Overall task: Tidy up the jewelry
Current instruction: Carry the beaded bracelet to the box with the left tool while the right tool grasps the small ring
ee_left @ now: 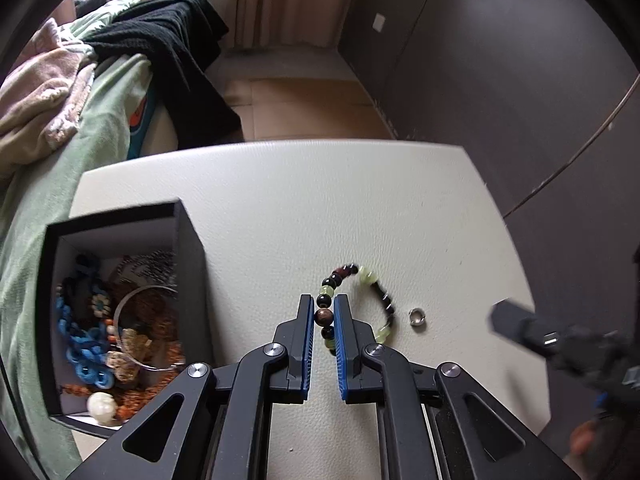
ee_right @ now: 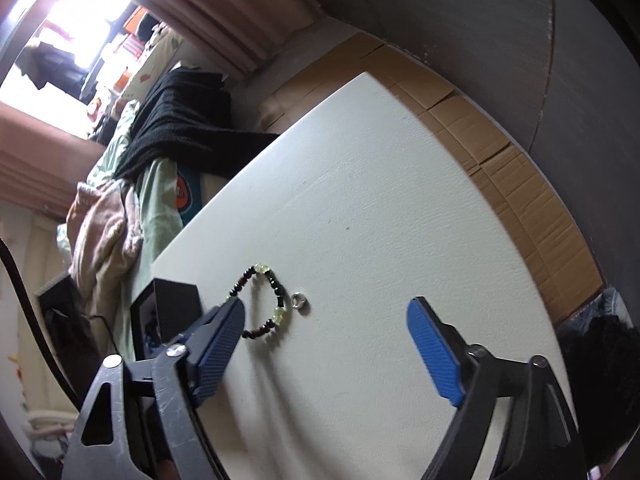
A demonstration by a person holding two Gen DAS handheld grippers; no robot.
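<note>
A beaded bracelet [ee_left: 370,280] of black, brown and pale green beads lies on the white table [ee_left: 320,200]. My left gripper [ee_left: 323,308] is shut on the bracelet's near side, a brown bead between the blue pads. A small silver ring [ee_left: 417,317] lies just right of the bracelet. An open black box [ee_left: 188,240] at the left holds several jewelry pieces. In the right wrist view the bracelet [ee_right: 276,280], the ring [ee_right: 298,301] and the box [ee_right: 176,304] show ahead. My right gripper [ee_right: 326,316] is open and empty above the table.
A bed with green and pink bedding [ee_left: 60,120] and a black cloth [ee_left: 168,40] borders the table's left side. Dark cabinet panels [ee_left: 520,80] stand at the right. Cardboard [ee_right: 500,152] covers the floor beyond the table's far edge.
</note>
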